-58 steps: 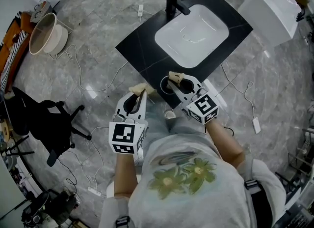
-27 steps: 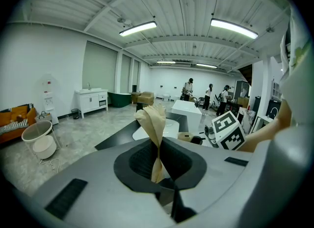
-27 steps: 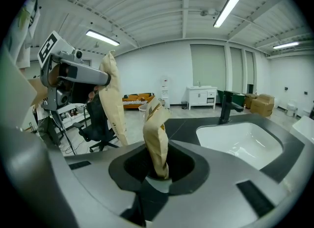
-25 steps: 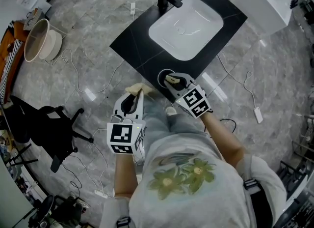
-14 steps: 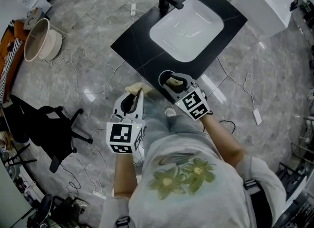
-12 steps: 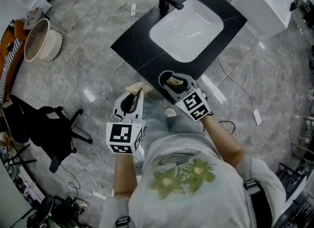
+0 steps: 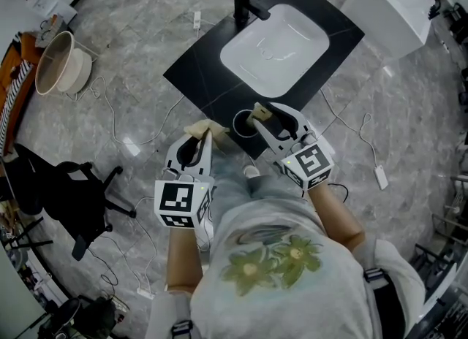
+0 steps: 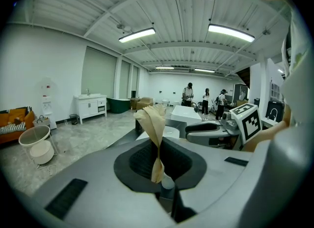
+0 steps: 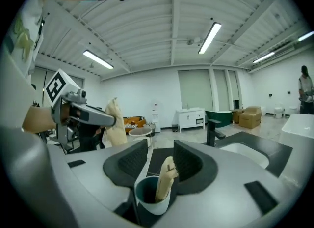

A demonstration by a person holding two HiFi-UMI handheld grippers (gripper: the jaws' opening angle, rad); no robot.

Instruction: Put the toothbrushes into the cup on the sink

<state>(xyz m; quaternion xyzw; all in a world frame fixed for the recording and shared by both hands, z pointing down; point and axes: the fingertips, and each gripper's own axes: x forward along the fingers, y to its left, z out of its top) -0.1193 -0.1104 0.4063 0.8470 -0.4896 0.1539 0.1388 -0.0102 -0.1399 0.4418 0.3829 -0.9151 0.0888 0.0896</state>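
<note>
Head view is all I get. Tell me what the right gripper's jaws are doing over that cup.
Observer: In the right gripper view, the right gripper has its jaws apart and opening, with nothing clamped between them.
Operator: Say where its toothbrush went.
Observer: A paper-wrapped toothbrush stands in the cup, between the jaws, its top leaning toward the right-hand pad.
Operator: Now report the left gripper.
Observer: The left gripper is shut on a second wrapped toothbrush, with the wrap sticking up above the jaws.
</note>
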